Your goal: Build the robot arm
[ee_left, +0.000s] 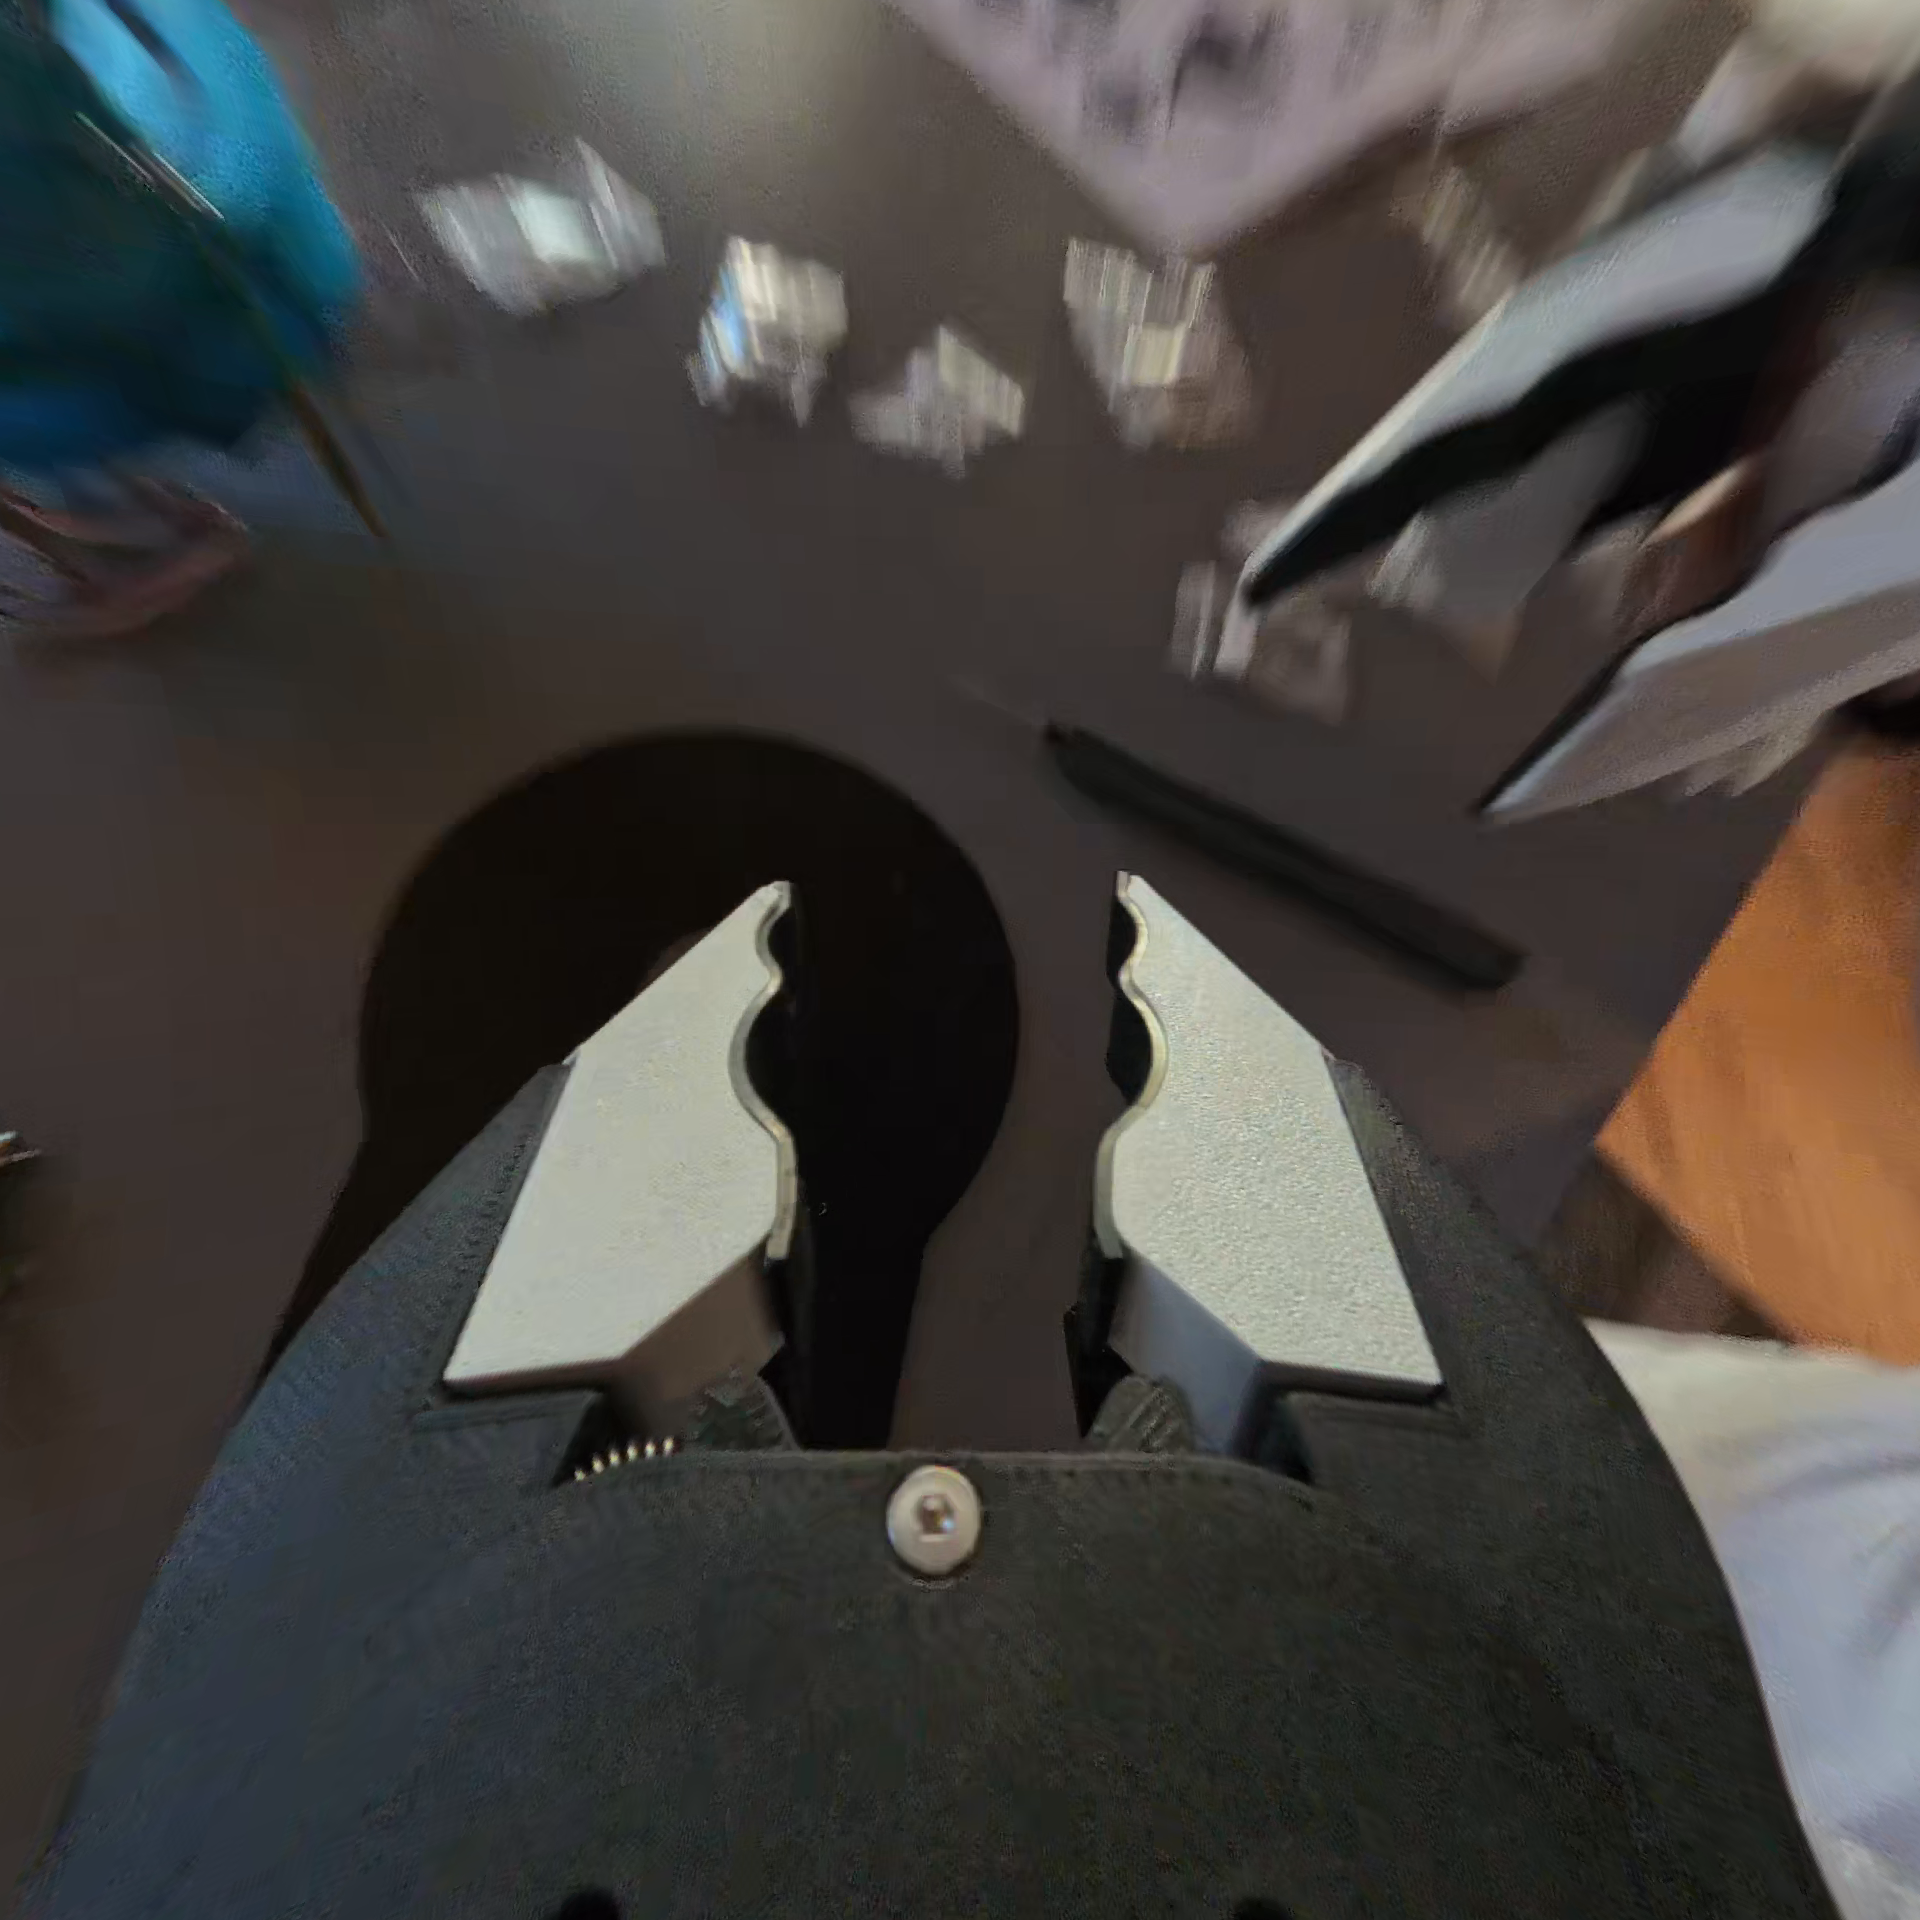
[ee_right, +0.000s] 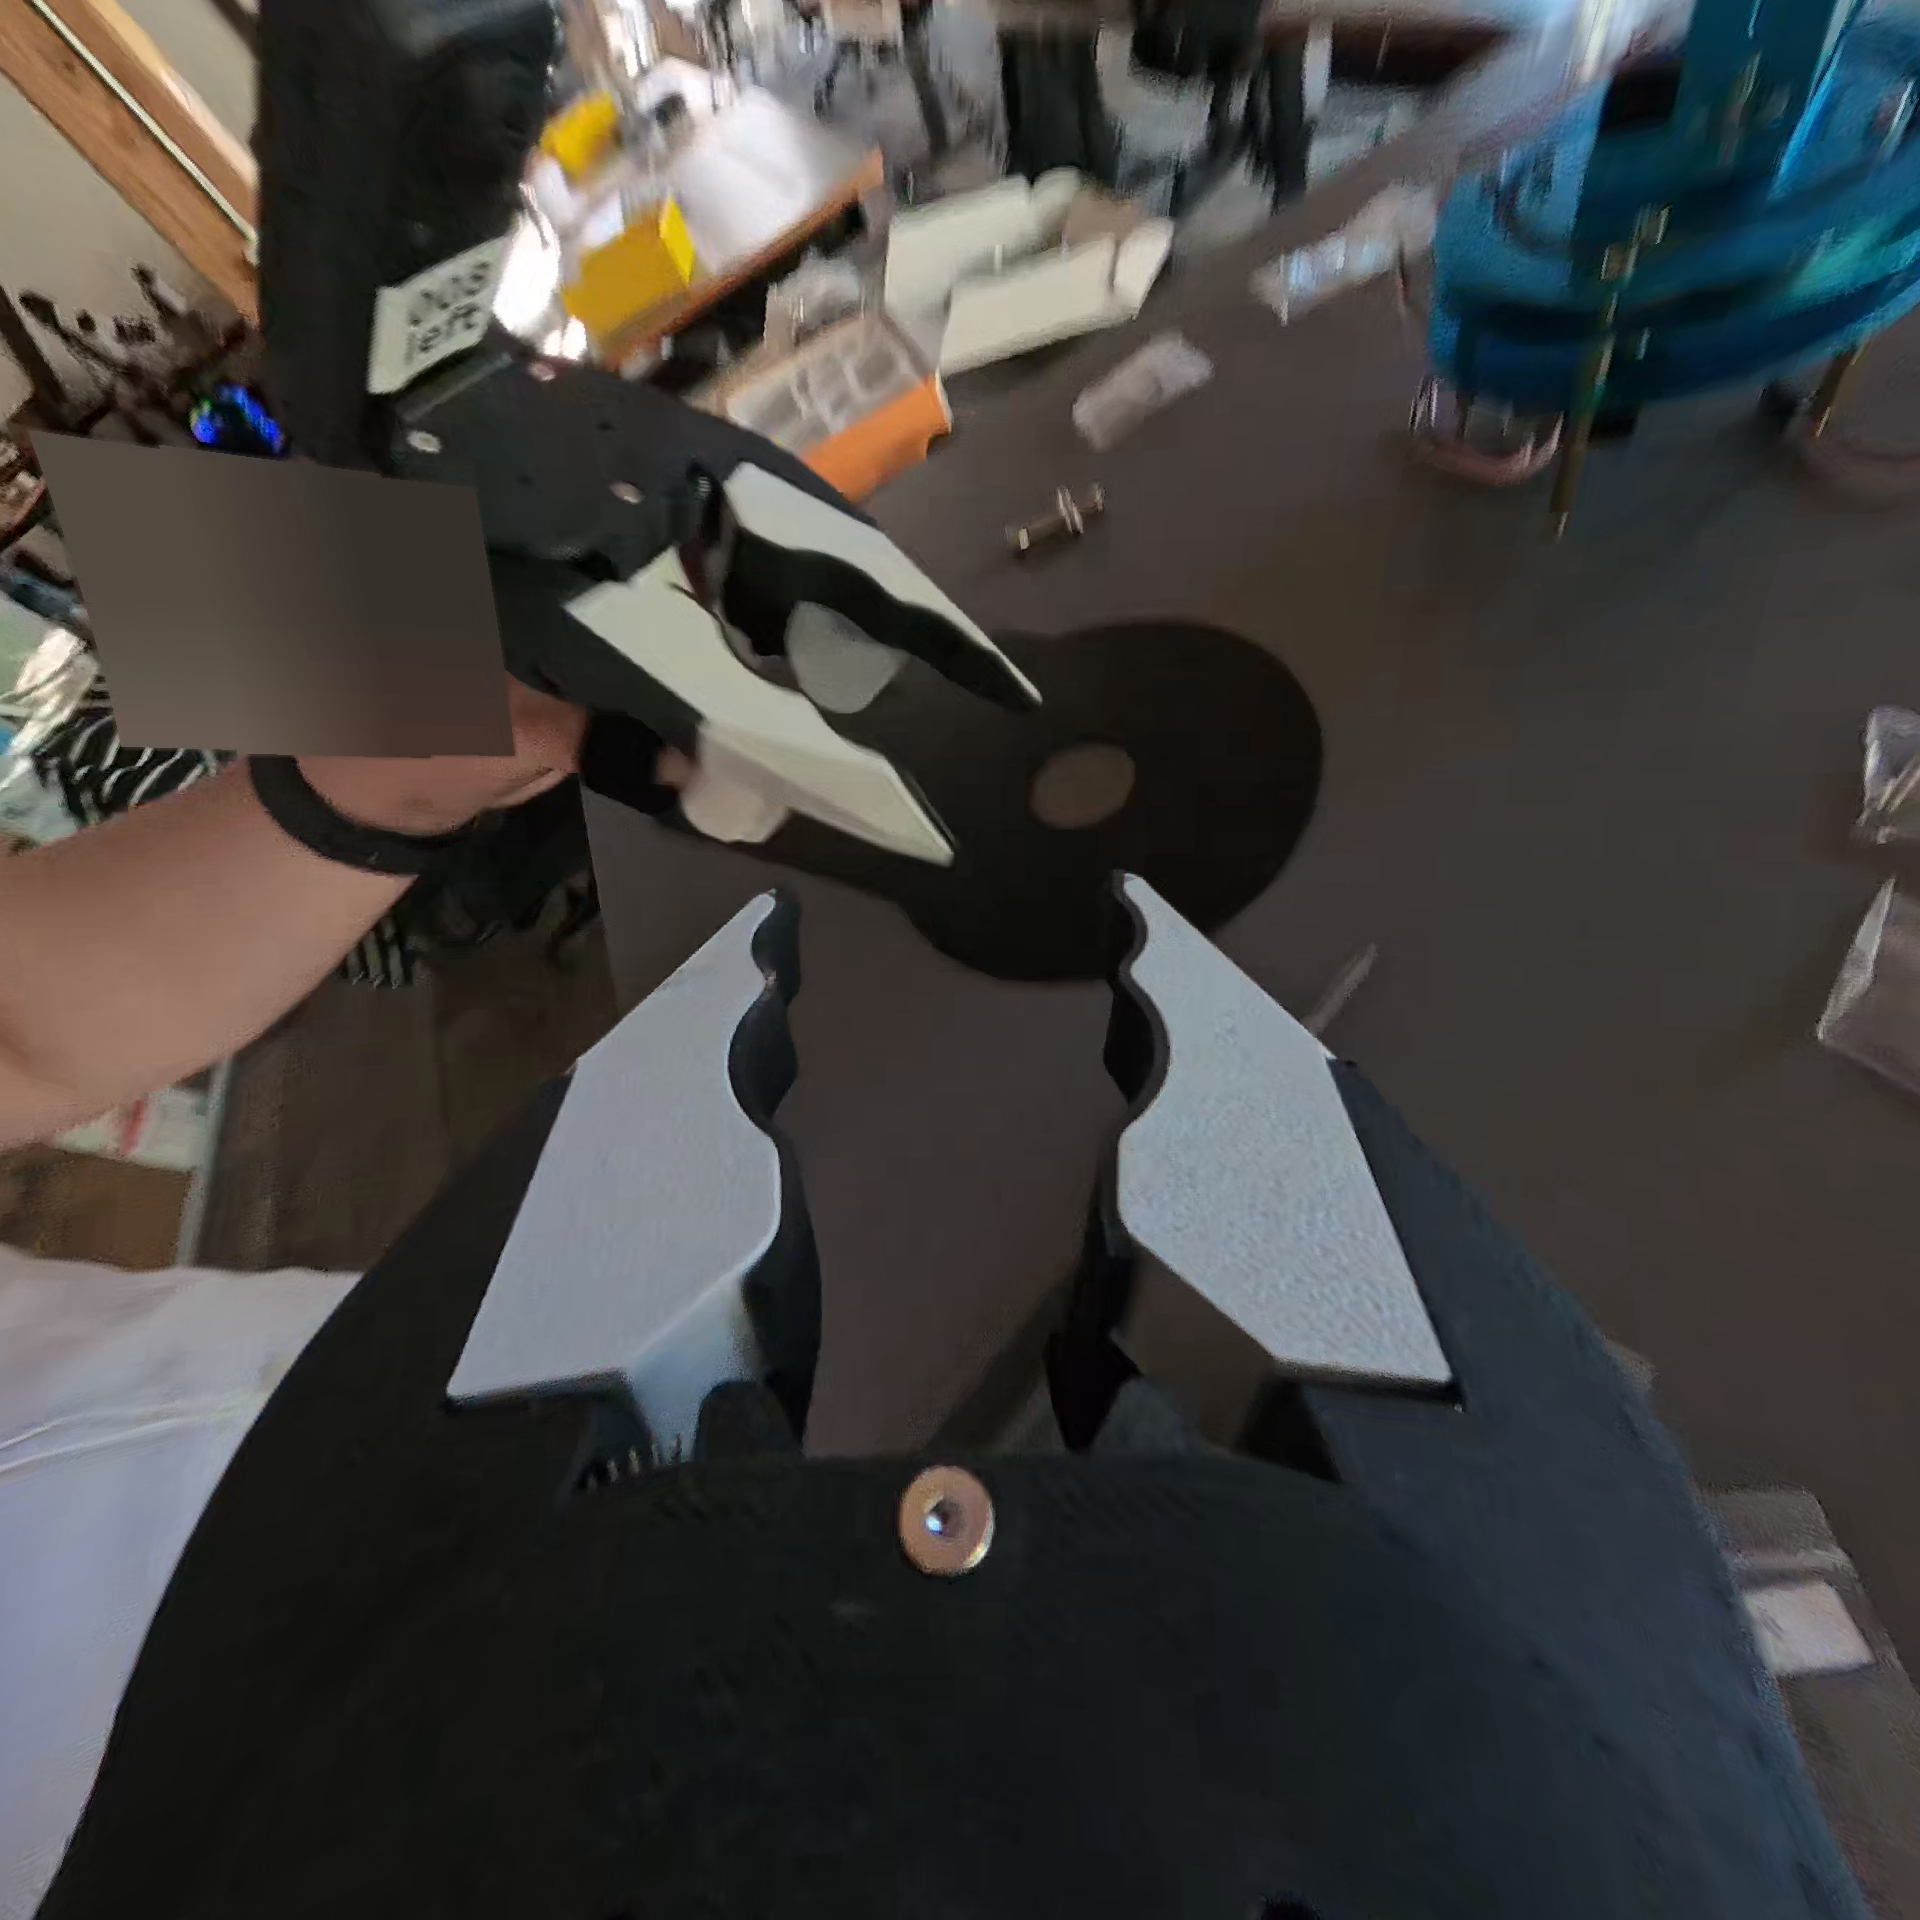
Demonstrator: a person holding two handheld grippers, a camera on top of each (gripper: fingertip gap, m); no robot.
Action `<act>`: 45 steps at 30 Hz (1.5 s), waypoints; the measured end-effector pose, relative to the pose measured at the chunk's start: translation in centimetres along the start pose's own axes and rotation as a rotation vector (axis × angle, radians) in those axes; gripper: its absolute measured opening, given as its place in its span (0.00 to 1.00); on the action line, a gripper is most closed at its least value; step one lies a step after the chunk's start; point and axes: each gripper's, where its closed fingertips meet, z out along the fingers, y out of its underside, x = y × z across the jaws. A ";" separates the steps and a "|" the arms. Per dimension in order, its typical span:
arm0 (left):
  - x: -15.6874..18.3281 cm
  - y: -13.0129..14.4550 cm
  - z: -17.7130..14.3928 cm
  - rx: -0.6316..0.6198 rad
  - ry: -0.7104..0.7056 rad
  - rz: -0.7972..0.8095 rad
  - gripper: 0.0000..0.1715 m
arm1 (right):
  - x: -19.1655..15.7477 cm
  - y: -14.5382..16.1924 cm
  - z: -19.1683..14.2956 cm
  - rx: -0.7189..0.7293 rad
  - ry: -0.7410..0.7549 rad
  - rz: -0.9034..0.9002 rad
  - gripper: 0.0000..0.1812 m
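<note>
1. Black disc [ee_right: 1195,748], flat and round with a grey centre, lies on the dark worktop [ee_right: 1507,1039] in front of both grippers; in the left wrist view it shows as a dark round shape [ee_left: 582,914] right behind the left gripper's fingers.
2. Left gripper [ee_left: 951,894] has its jaws spread apart, with nothing between them; it is over the near edge of the disc. From the right wrist view the same gripper [ee_right: 992,769] is also seen with jaws apart, and if it touches the disc I cannot tell.
3. Right gripper [ee_right: 945,904] has its jaws spread as well and holds nothing; its tips are near the edge of the disc.
4. A clear box with an orange part [ee_right: 852,405] stands farther back on the worktop; what is in it is too blurred to tell.
5. Several small clear bags [ee_left: 769,322] lie in a loose row beyond the disc, a thin black tool [ee_left: 1278,852] lies to the right of it, and a metal bolt [ee_right: 1055,514] lies behind it.
6. A blue object [ee_right: 1662,208] stands at the far side, very blurred. Behind the worktop the room is crowded with tables and yellow boxes [ee_right: 634,260].
</note>
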 end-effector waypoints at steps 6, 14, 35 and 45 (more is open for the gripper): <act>-2.9 2.5 -18.3 0.555 -0.153 -0.088 0.30 | -14.4 -1.8 6.7 0.140 -0.258 -0.144 0.25; -16.2 31.7 -40.6 0.471 -0.666 -0.426 0.35 | -32.3 -0.5 29.6 0.100 -0.337 -0.397 0.18; -64.8 57.8 -36.8 -0.259 -0.587 -0.601 0.42 | -4.4 5.8 86.0 -0.312 0.242 -0.392 0.23; -75.4 62.4 -29.9 -0.355 -0.465 -0.724 0.38 | 2.6 8.1 93.1 -0.430 0.255 -0.392 0.21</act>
